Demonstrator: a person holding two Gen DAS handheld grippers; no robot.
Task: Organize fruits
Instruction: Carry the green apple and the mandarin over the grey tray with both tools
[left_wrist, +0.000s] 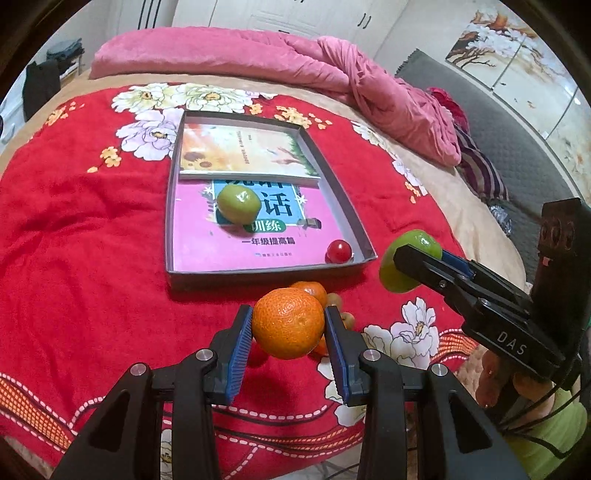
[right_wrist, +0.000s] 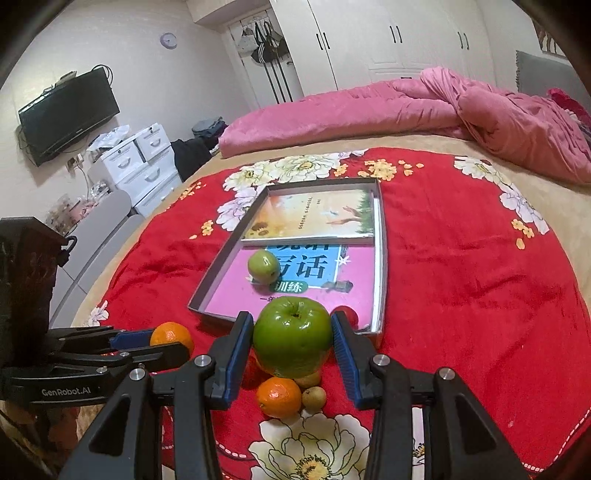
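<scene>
Orange tangerine (left_wrist: 288, 323) sits clenched in the left gripper (left_wrist: 288, 334), lifted above the red blanket (left_wrist: 92, 229) on the bed. The right gripper (right_wrist: 293, 341) has its jaws clamped on a green apple (right_wrist: 292, 338). Another apple (left_wrist: 238, 203) and a small red fruit (left_wrist: 338, 251) lie in the shallow box (left_wrist: 360, 229); more fruit (right_wrist: 279, 397) rests on the blanket.

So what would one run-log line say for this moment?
left gripper: holds orange | right gripper: holds green apple | tray: small green fruit, red fruit
</scene>
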